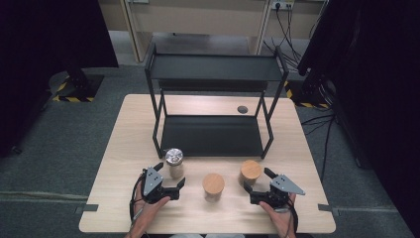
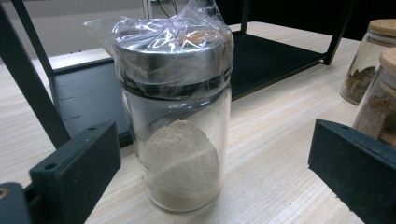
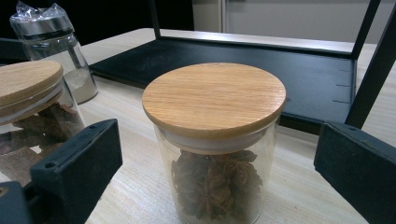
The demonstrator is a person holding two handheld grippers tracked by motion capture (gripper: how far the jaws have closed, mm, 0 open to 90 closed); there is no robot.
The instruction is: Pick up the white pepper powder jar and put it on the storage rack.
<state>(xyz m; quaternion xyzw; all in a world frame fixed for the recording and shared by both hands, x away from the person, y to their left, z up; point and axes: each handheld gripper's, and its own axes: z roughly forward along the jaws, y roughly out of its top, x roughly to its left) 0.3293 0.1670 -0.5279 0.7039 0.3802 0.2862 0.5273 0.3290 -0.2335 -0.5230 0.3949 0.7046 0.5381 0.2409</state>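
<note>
Jars are what the work concerns: three stand on the table [image 1: 124,208] in front of a black two-tier rack [image 1: 213,134]. A shaker jar [image 1: 174,162] with a metal lid under clear wrap, part-filled with pale powder, stands nearest the rack's front left leg. A star anise jar [image 1: 250,172] with a wooden lid stands to the right, and a third jar [image 1: 213,186], also wooden-lidded and holding brown spice, stands between them, nearer the person.

The left gripper [image 1: 171,179] is held with its jaws wide apart on either side of the shaker jar; in the left gripper view the jar [image 2: 177,116] is seen between the jaws with clear gaps on both sides, so nothing is gripped. The right gripper [image 1: 257,181] is likewise spread wide around the star anise jar [image 3: 215,140], untouched by either jaw as far as can be seen.

Judged from this, the work is at its very start: both rack shelves are bare, no jar has been lifted, and each gripper is only lined up for a grasp. Closing on the jars, lifting them and setting them on the rack would all appear to be left, the third jar included.

No brand, label or legible writing can be made out; faint marks on the shaker glass are too small to read.
</note>
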